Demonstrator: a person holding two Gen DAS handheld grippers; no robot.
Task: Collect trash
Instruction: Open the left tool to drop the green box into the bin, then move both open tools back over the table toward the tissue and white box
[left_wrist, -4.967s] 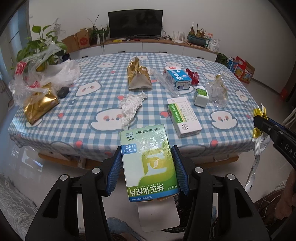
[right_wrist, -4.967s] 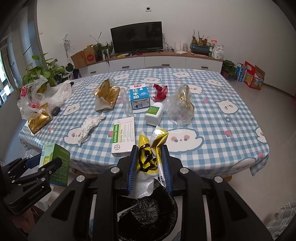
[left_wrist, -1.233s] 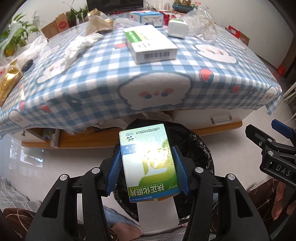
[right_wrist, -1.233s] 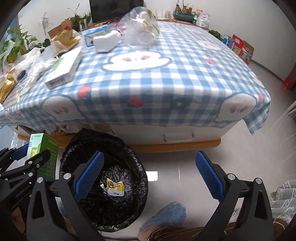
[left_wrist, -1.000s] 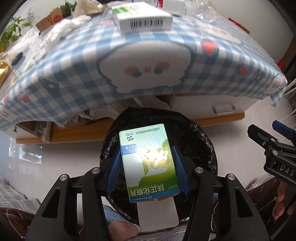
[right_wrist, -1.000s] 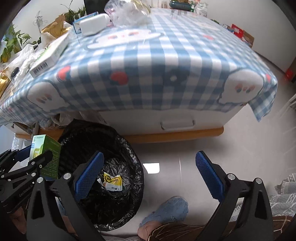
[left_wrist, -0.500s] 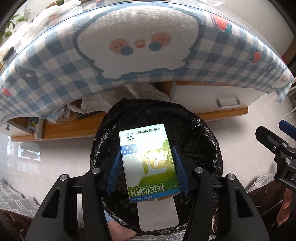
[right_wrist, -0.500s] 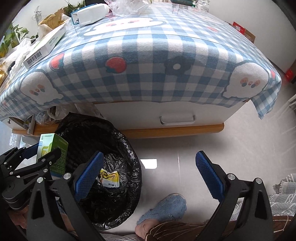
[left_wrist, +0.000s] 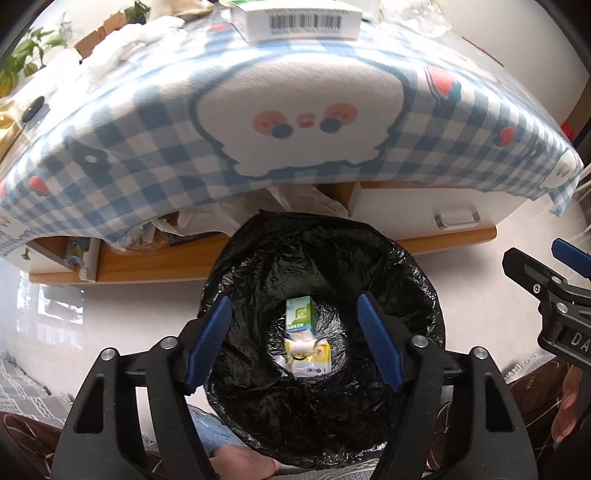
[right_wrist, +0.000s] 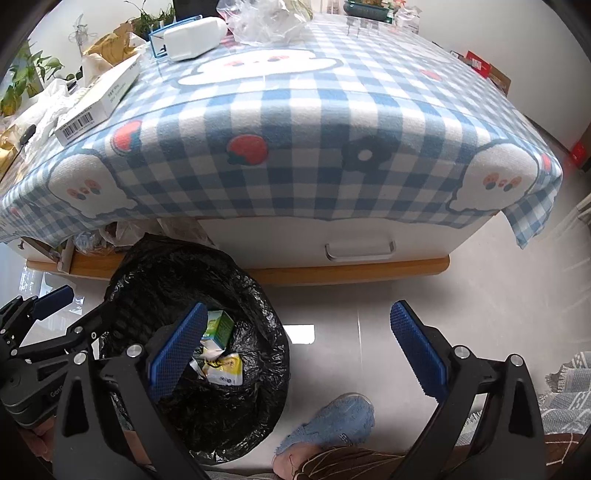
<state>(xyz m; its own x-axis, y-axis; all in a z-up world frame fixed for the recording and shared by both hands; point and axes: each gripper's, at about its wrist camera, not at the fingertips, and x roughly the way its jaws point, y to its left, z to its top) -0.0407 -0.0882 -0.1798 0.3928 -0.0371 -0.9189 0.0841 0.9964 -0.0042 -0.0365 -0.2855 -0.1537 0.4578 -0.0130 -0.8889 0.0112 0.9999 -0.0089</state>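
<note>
Your left gripper (left_wrist: 293, 341) hangs over the black-lined bin (left_wrist: 417, 280), jaws opening w/ nothing between; the green medicine box (left_wrist: 300, 314) lies at the bottom beside a yellow wrapper (left_wrist: 308, 360). Right gripper (right_wrist: 295, 350) is spread wide, empty (at 3 o'clock of the bin). The checked tablecloth (right_wrist: 314, 122) at 12 holds more boxes.

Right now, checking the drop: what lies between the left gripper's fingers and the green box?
Nothing: left gripper, jaws opening, hangs over the black bin bag; green box lies inside, in the left wrist view.

Both black plastic grippers, left (left_wrist: 293, 343) and right (right_wrist: 295, 347), carried ribbed blue pads and silver screws; the person wore a blue slipper (right_wrist: 332, 421).
</note>
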